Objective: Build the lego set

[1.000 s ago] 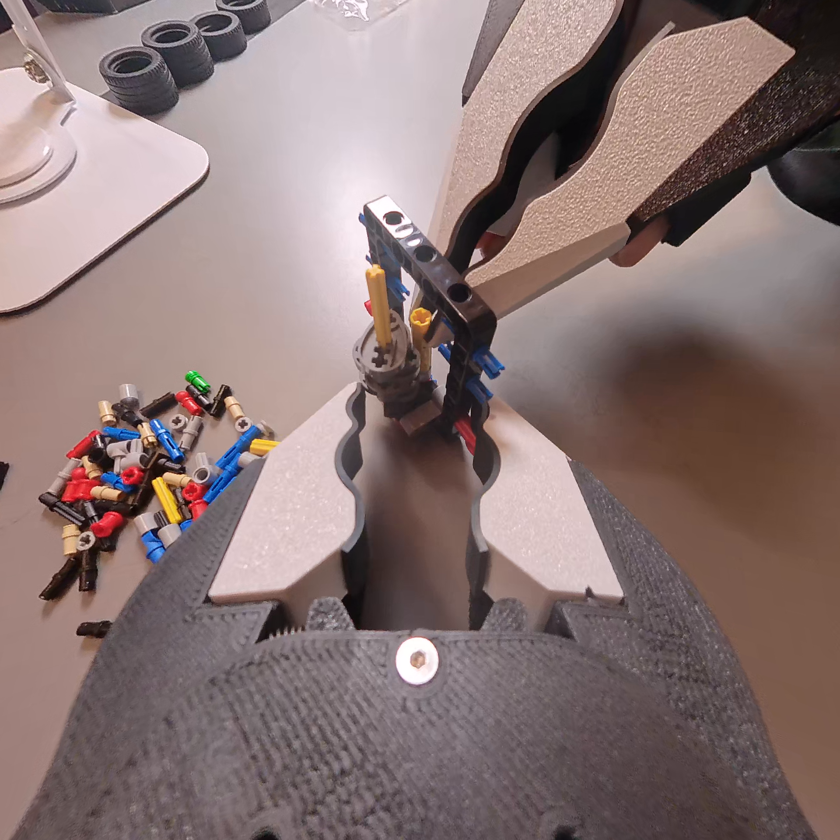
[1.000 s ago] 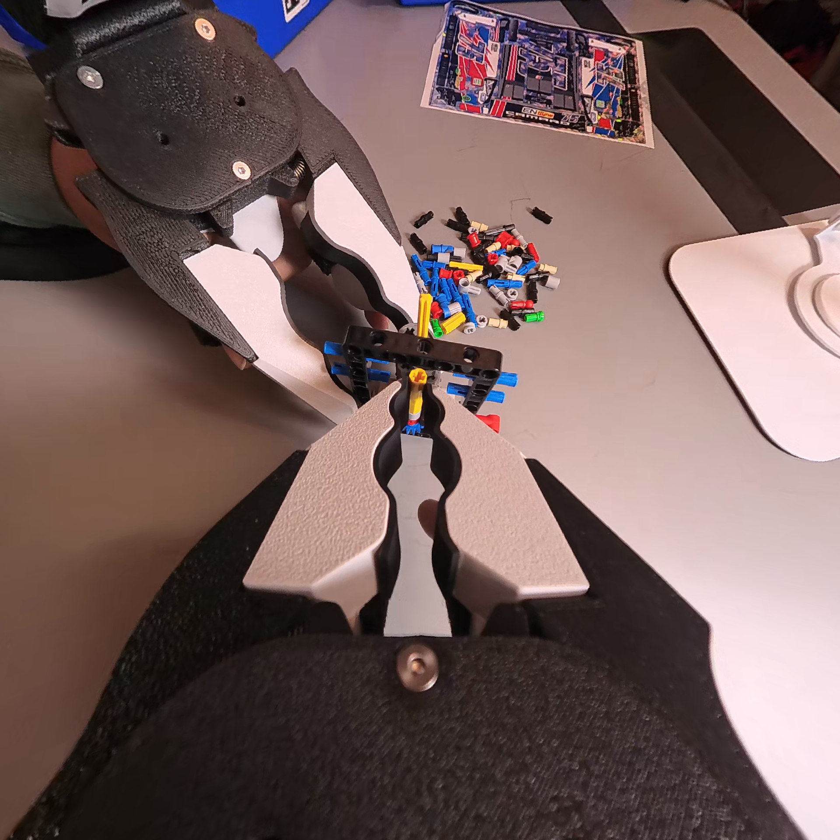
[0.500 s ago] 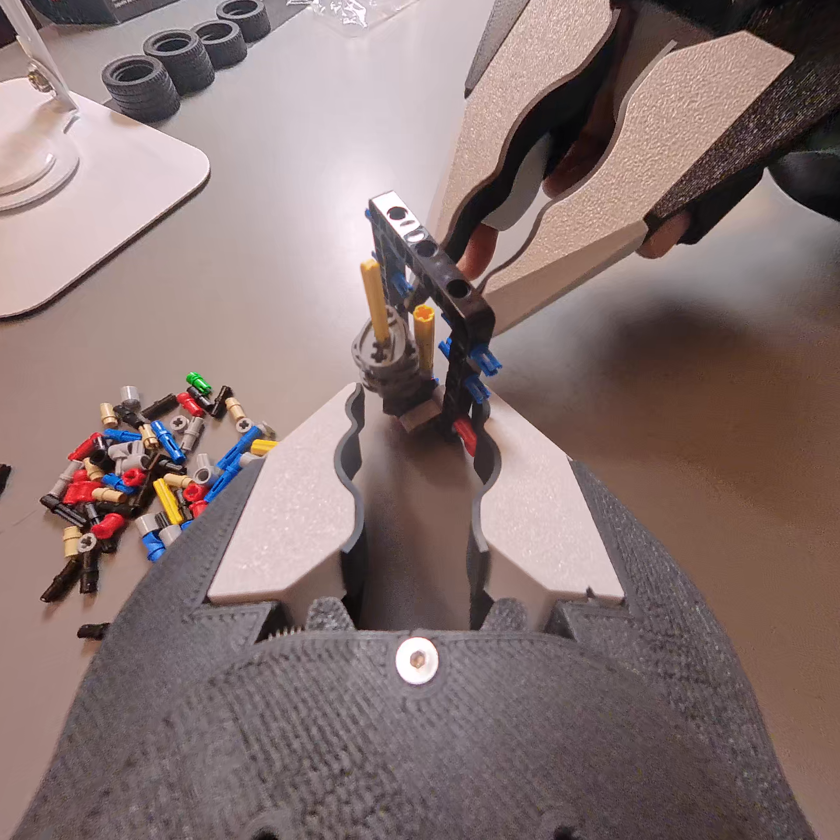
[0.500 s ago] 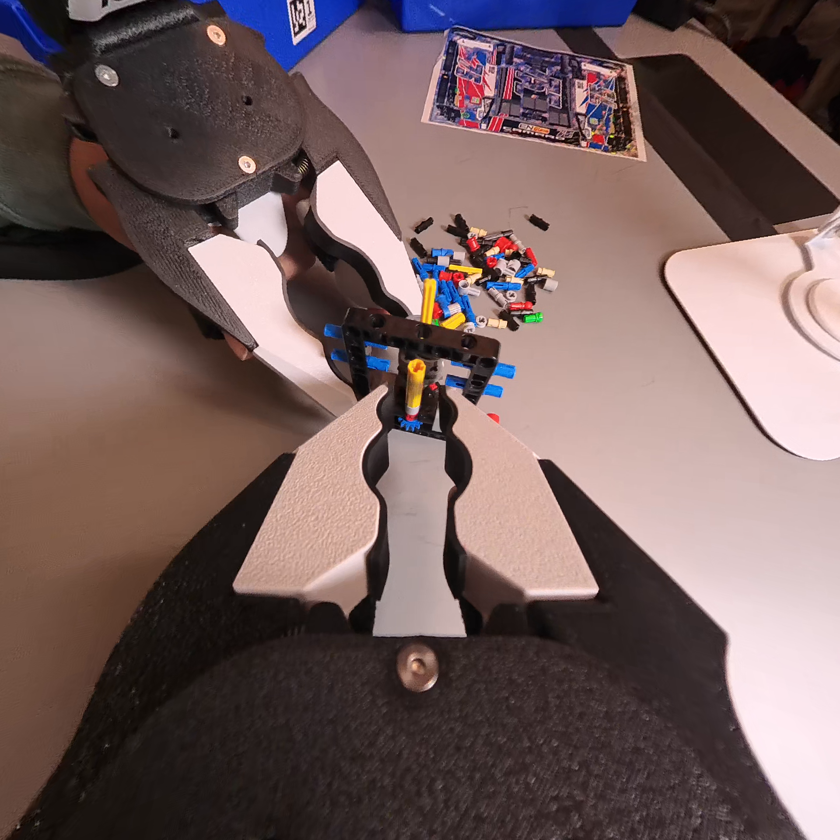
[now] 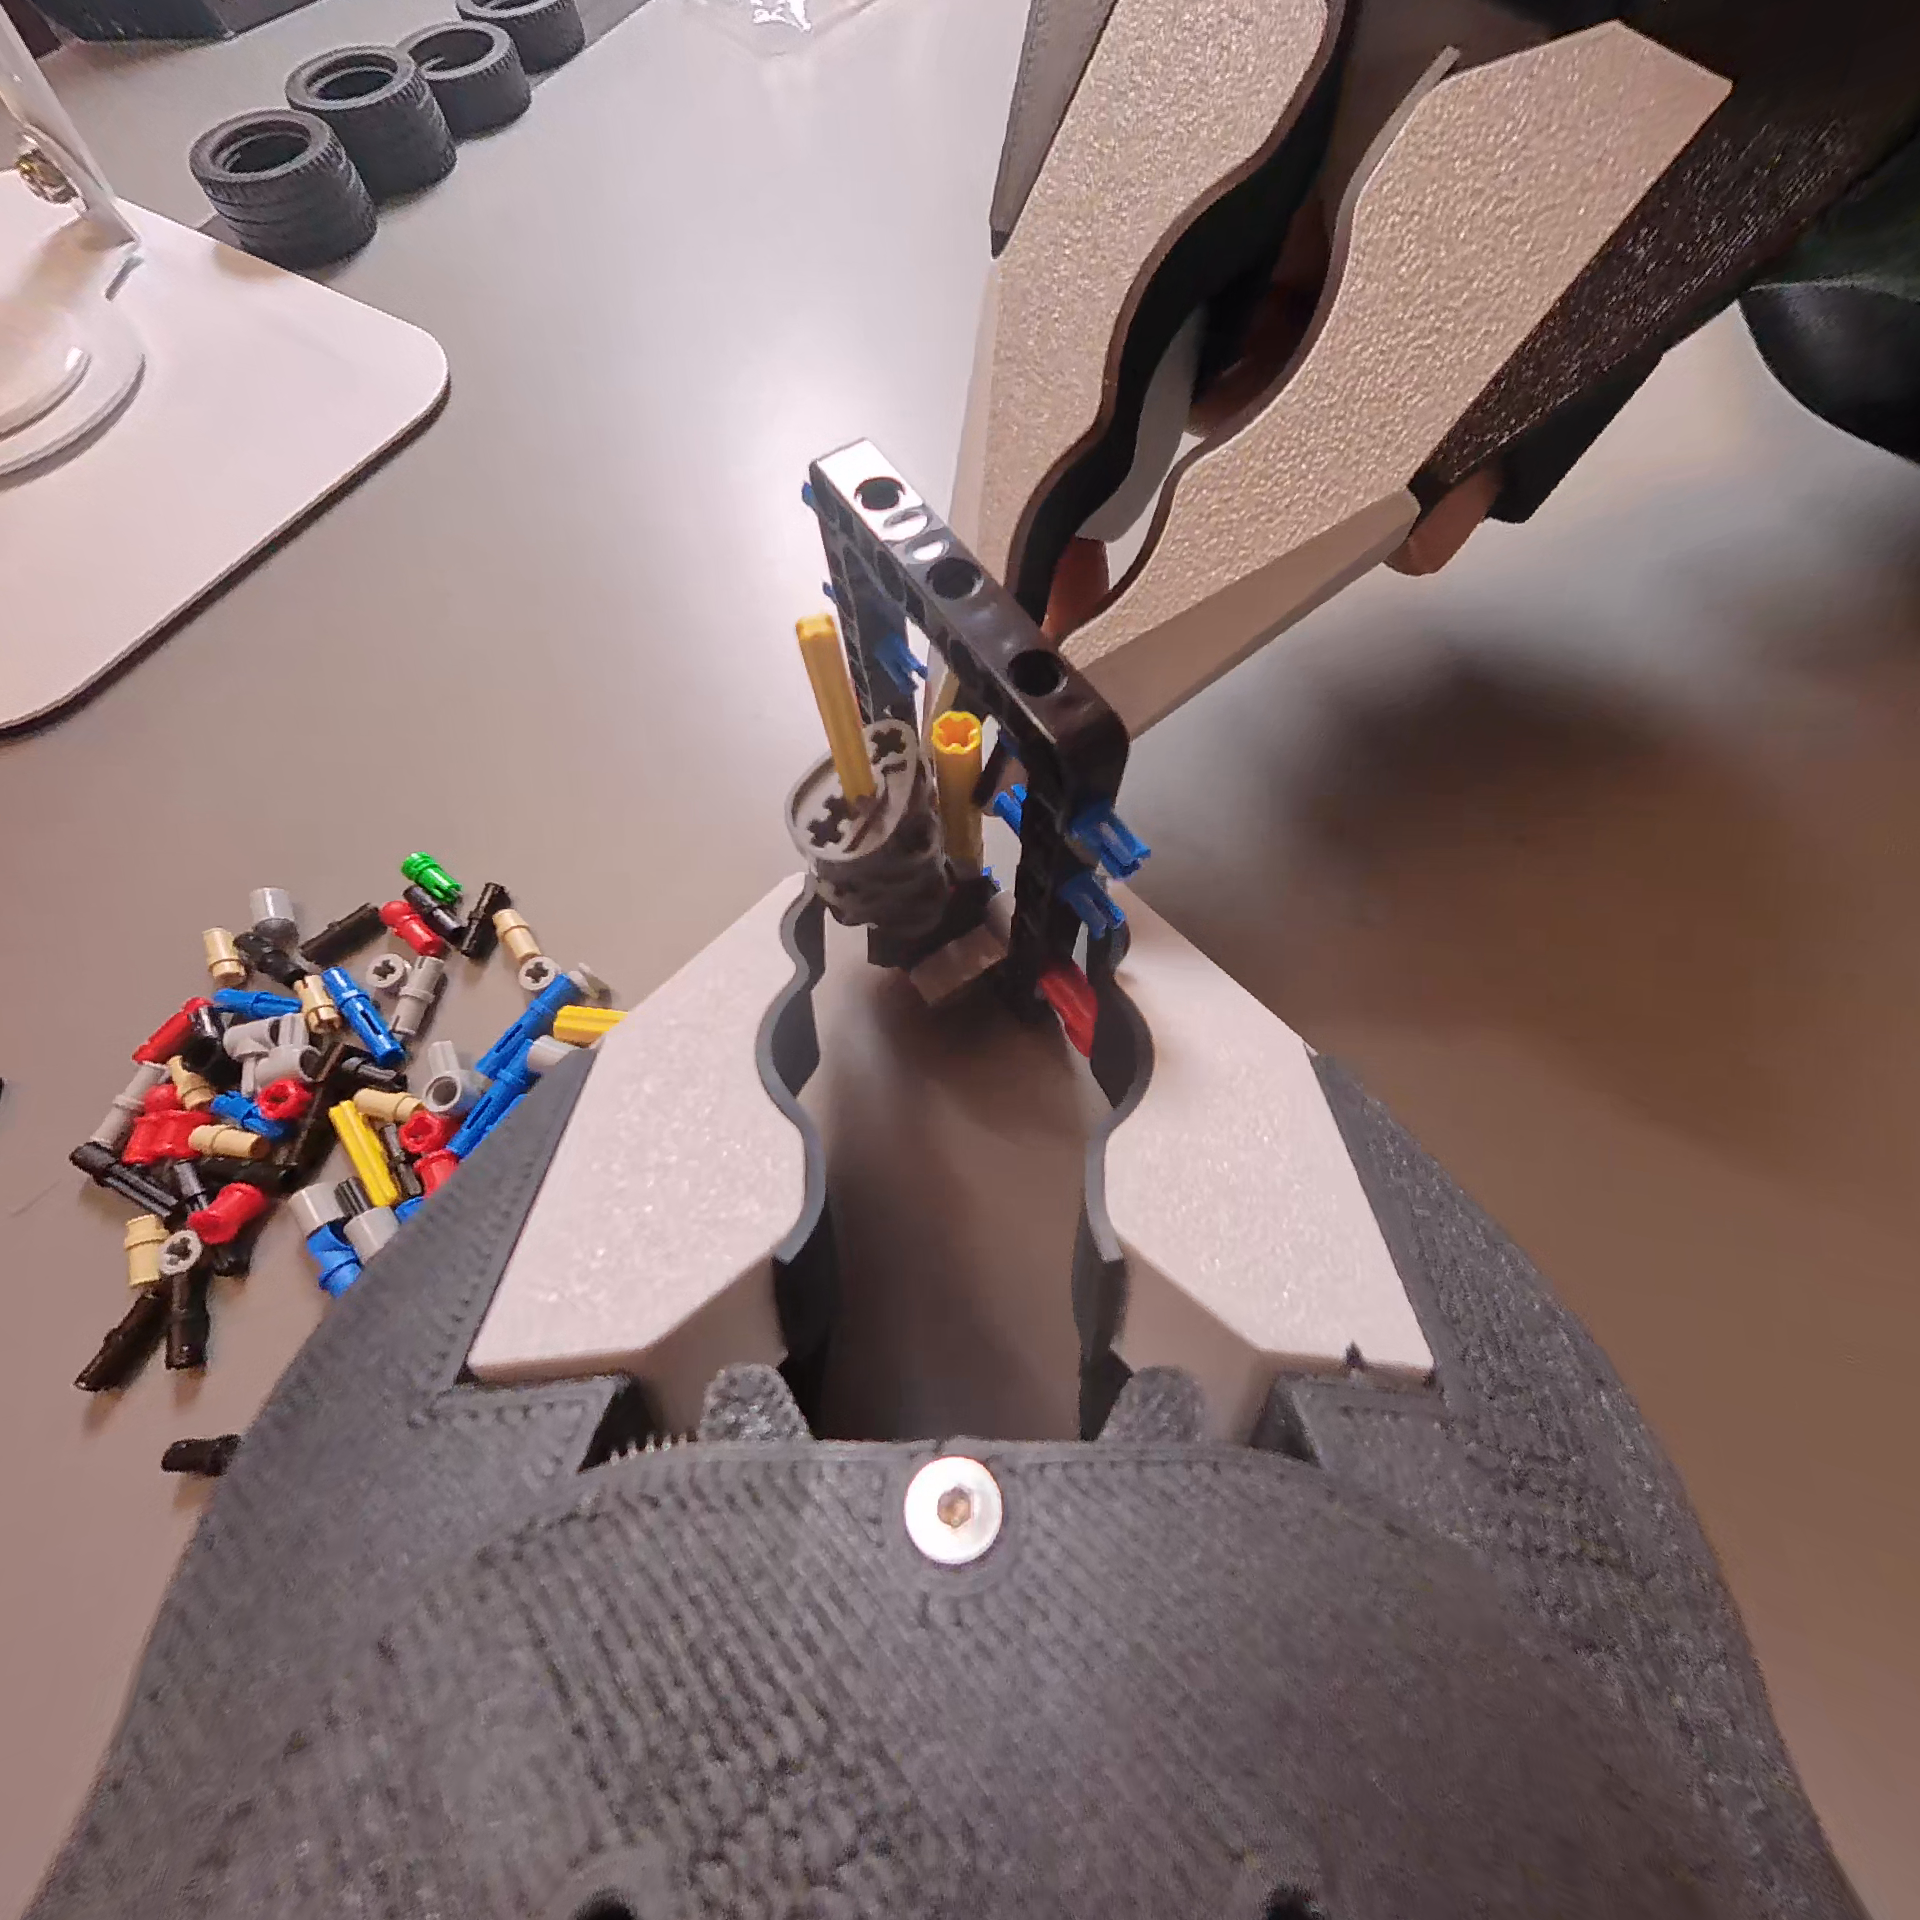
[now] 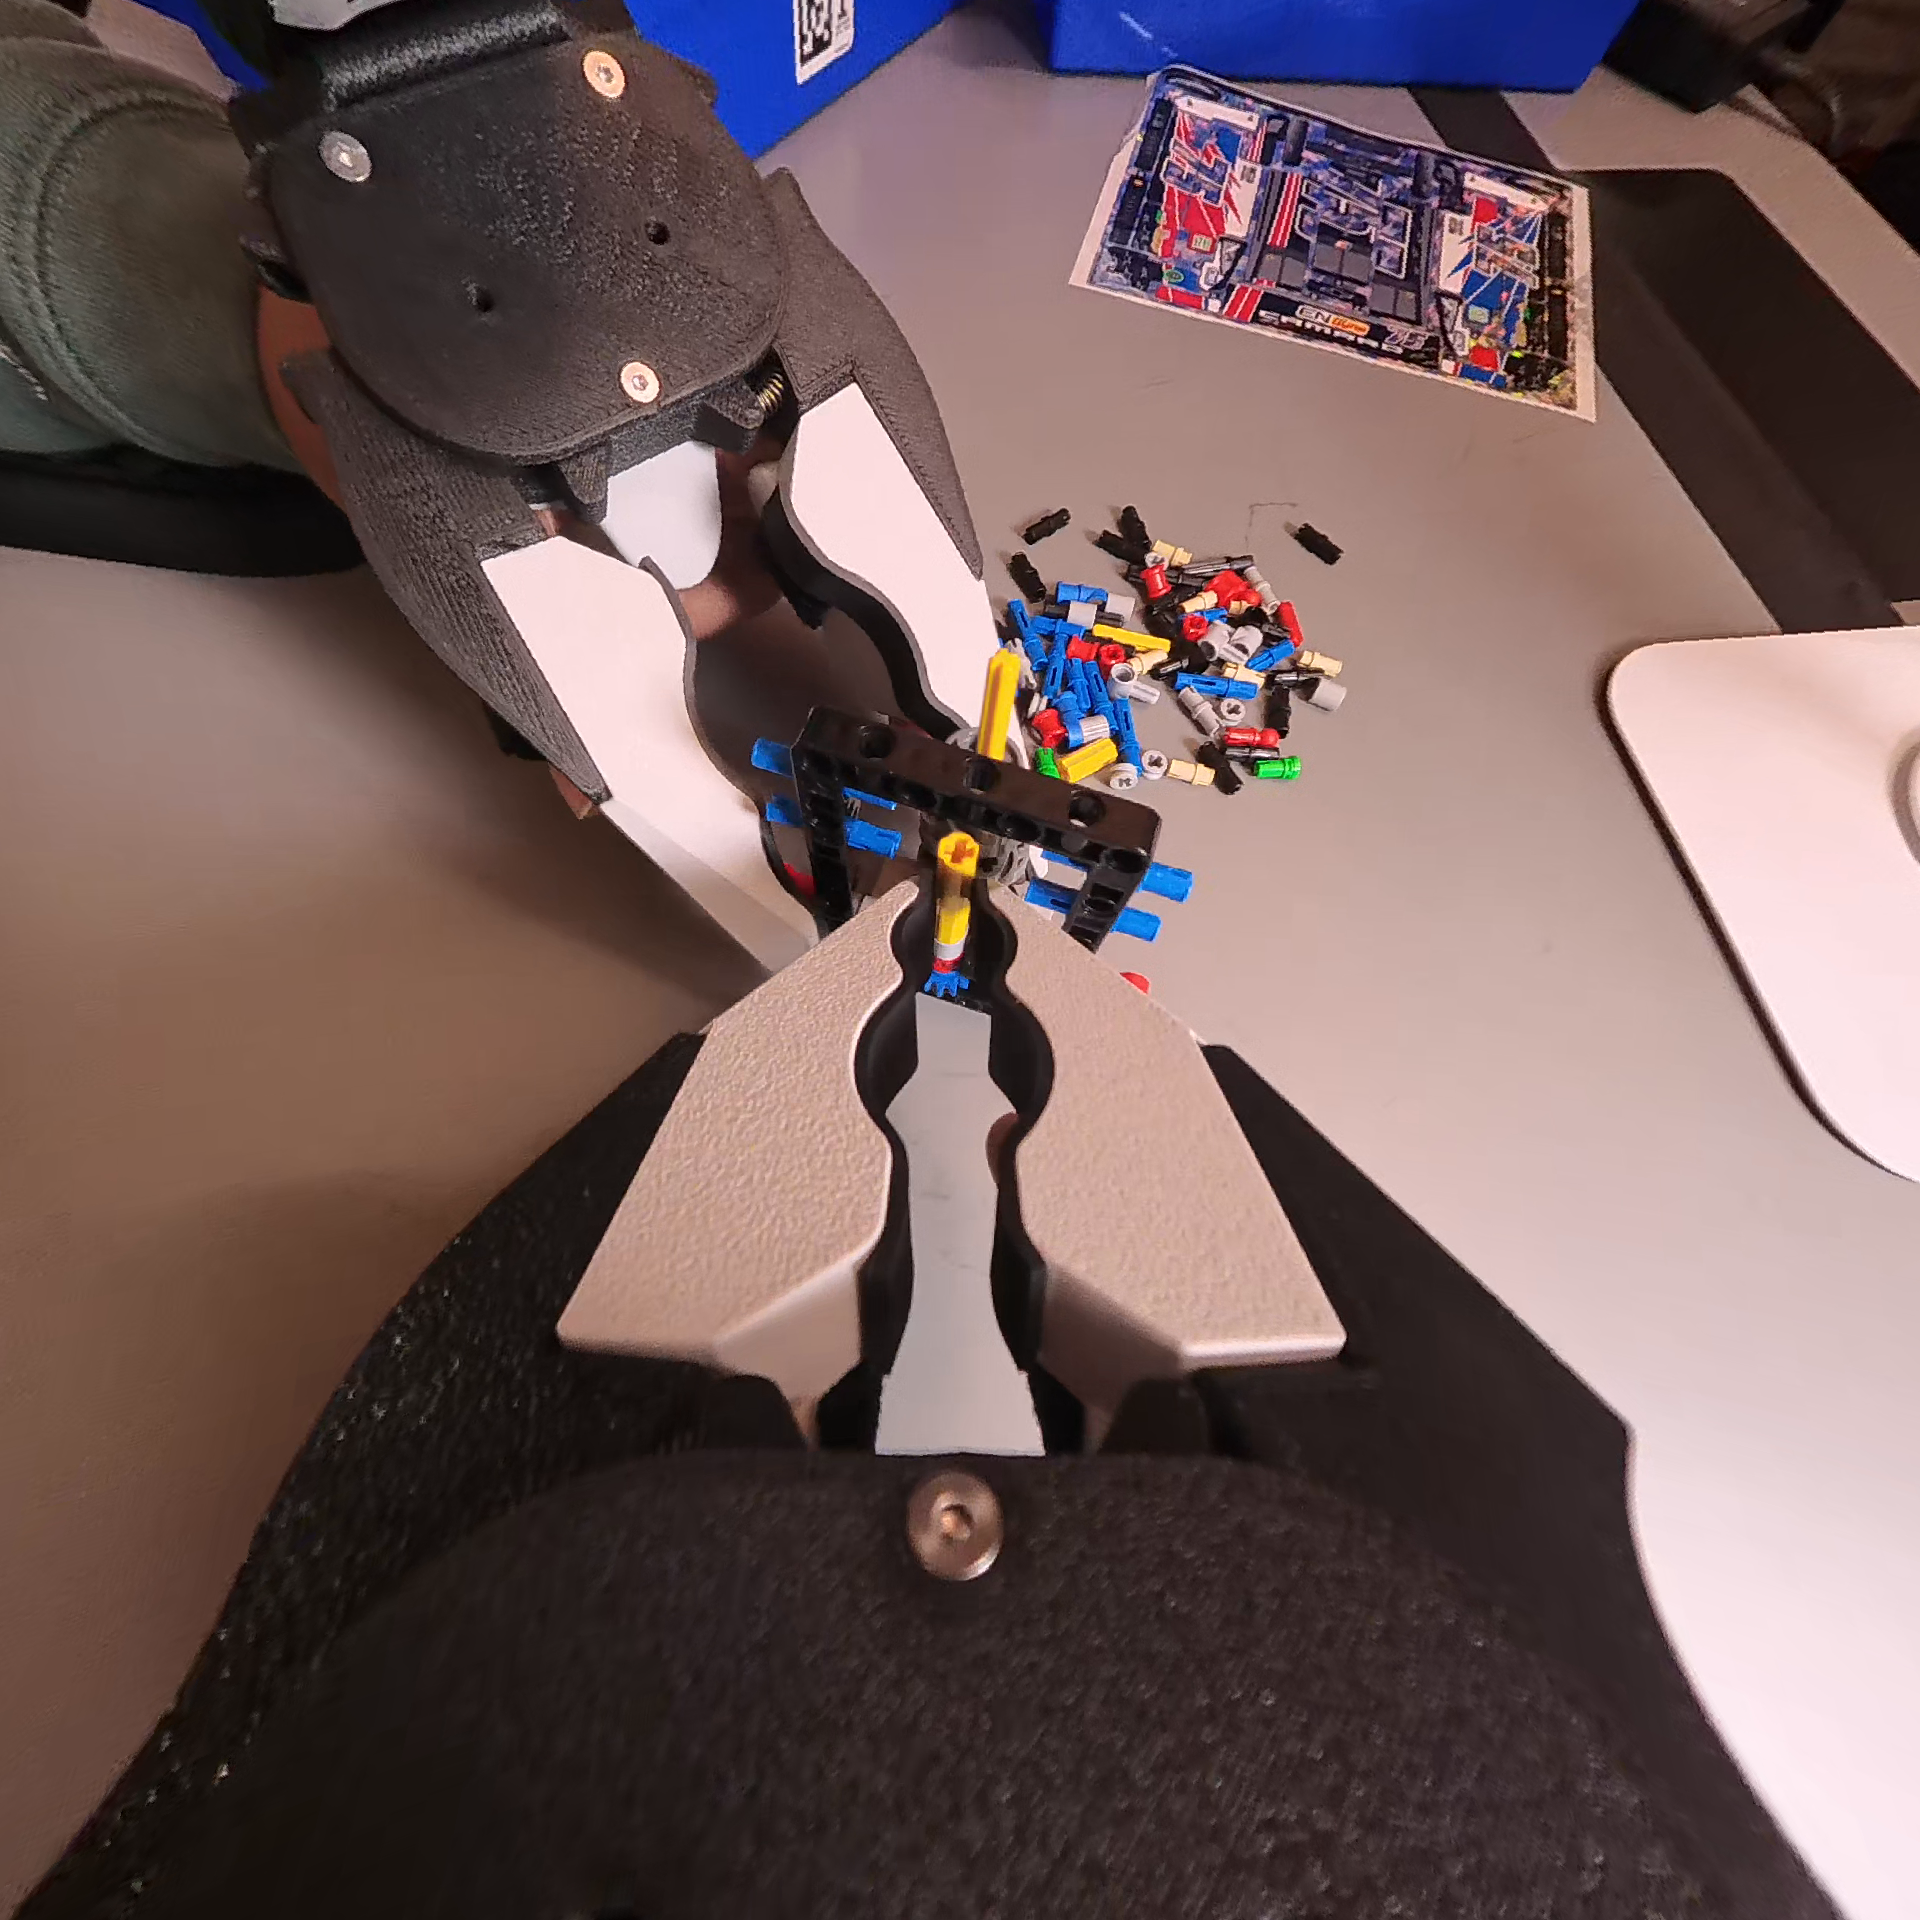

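A small lego assembly [image 5: 966, 831] stands upright on the grey table: a black open frame [image 5: 977, 613] with blue pins, a grey gear stack [image 5: 873, 831], a long yellow axle [image 5: 836, 707] and a short yellow axle [image 5: 956, 779]. My left gripper [image 5: 966, 914] is shut on the assembly's base, one tip on the gears and one by the frame's foot. My right gripper [image 6: 951, 904] has a narrow gap between its tips and holds nothing. It sits just off the frame [image 6: 977, 800], and the short axle [image 6: 954, 894] shows through that gap. In the left wrist view the right gripper [image 5: 1049, 634] touches the frame's top bar.
A pile of small coloured pins [image 5: 312, 1070] lies left of my left gripper; it also shows in the right wrist view [image 6: 1164, 675]. Black tyres [image 5: 343, 156] and a white stand base [image 5: 208, 416] sit far left. A sticker sheet [image 6: 1340, 239] and blue boxes [image 6: 790, 62] lie beyond. Both grippers' tips are close together, under 4 cm apart.
My right gripper's jaws have widened slightly and let go of the short yellow axle, which now stands straight in the assembly. My left gripper has held still.
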Available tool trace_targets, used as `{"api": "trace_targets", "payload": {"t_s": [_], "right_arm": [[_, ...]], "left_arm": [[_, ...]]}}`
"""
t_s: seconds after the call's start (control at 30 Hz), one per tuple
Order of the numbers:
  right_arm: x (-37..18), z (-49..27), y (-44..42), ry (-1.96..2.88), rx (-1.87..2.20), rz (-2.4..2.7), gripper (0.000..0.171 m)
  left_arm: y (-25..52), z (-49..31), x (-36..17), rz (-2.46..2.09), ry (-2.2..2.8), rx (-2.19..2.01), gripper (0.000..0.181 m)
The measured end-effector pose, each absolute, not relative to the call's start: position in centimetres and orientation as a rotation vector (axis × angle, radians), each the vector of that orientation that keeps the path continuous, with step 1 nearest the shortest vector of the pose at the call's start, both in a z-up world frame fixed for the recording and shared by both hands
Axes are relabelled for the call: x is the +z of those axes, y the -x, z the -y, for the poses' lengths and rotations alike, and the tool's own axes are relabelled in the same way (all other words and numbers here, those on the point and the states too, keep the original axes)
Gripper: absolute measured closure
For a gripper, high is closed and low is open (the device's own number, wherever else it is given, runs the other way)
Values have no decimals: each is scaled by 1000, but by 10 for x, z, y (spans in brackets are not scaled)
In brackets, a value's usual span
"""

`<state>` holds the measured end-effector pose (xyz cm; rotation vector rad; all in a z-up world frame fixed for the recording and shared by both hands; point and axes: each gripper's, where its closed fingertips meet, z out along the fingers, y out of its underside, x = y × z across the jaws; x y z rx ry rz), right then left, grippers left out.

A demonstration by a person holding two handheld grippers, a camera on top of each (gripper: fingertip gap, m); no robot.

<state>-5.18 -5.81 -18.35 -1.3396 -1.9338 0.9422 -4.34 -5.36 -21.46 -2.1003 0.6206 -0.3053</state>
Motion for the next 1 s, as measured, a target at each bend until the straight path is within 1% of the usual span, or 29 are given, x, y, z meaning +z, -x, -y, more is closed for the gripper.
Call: {"api": "trace_targets", "payload": {"t_s": [0.27,0.53,0.57,0.6,0.63,0.67,0.8,0.87,0.93,1.0], "right_arm": [[-185,58,51,1381,940,1992,167],[-184,56,49,1310,922,2002,166],[-183,55,46,1295,913,2001,160],[-181,59,40,1293,931,2014,146],[-177,63,32,1306,957,2026,140],[-171,65,24,1305,976,2026,139],[-139,54,3,1272,925,1916,150],[-123,44,8,1416,945,1758,158],[-127,40,15,1633,958,1652,137],[-134,52,23,1669,957,1663,116]], "left_arm": [[43,53,-215,-615,2111,-314,132],[44,53,-216,-620,2111,-284,132],[46,54,-216,-622,2113,-265,128],[48,54,-216,-623,2111,-252,125],[49,56,-215,-623,2105,-255,122],[49,58,-213,-619,2098,-266,121],[54,64,-203,-610,2079,-328,120],[56,67,-202,-610,2092,-357,120],[58,69,-203,-620,2106,-365,121],[55,69,-205,-623,2109,-371,120]]}}
